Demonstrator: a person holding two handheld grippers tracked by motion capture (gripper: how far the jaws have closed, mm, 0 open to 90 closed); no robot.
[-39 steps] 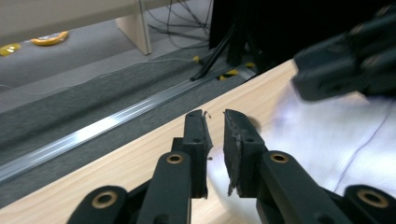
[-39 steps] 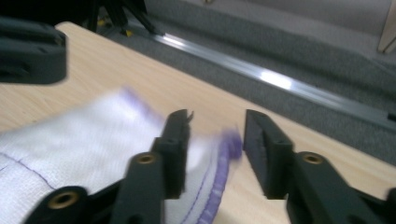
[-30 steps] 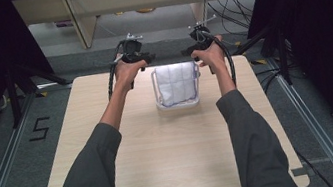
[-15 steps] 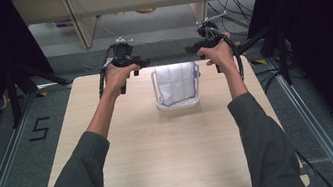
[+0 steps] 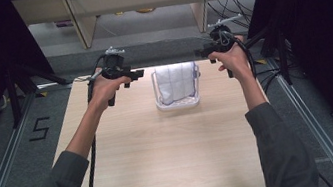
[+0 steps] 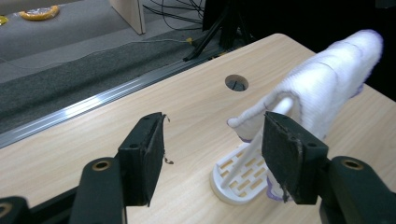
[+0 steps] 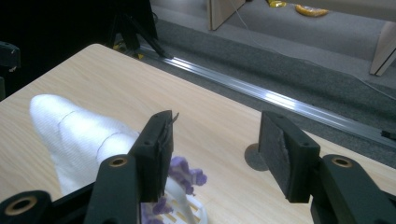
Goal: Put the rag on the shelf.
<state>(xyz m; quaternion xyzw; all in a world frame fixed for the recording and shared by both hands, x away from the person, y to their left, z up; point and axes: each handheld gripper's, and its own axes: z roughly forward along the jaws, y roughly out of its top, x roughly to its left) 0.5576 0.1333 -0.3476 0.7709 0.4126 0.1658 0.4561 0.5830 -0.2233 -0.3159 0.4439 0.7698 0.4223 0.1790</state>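
A white cloth (image 5: 177, 79) with purple trim hangs over a white slotted plastic rack (image 5: 178, 104) at the far middle of the table. My left gripper (image 5: 137, 73) hovers to the left of the rack, pointing at it. Its jaws have just been opening and nothing is between them. In the left gripper view the gripper (image 6: 215, 140) stands open, with the cloth (image 6: 327, 79) and rack (image 6: 236, 179) ahead on the right. My right gripper (image 5: 204, 53) is to the right of the rack; its jaws have also just been opening. In its own view it (image 7: 217, 135) is open and holds nothing, the cloth (image 7: 79, 135) to its left.
The light wooden table (image 5: 165, 164) has a round cable hole (image 6: 236, 82) near its far edge. Metal floor rails (image 5: 0, 175) run along both sides. Cables and dark stands crowd the back right. Shelf legs stand beyond the table.
Both hands have drawn sideways away from the cloth-covered rack, the left one leftward and the right one rightward. The cloth stays on the rack.
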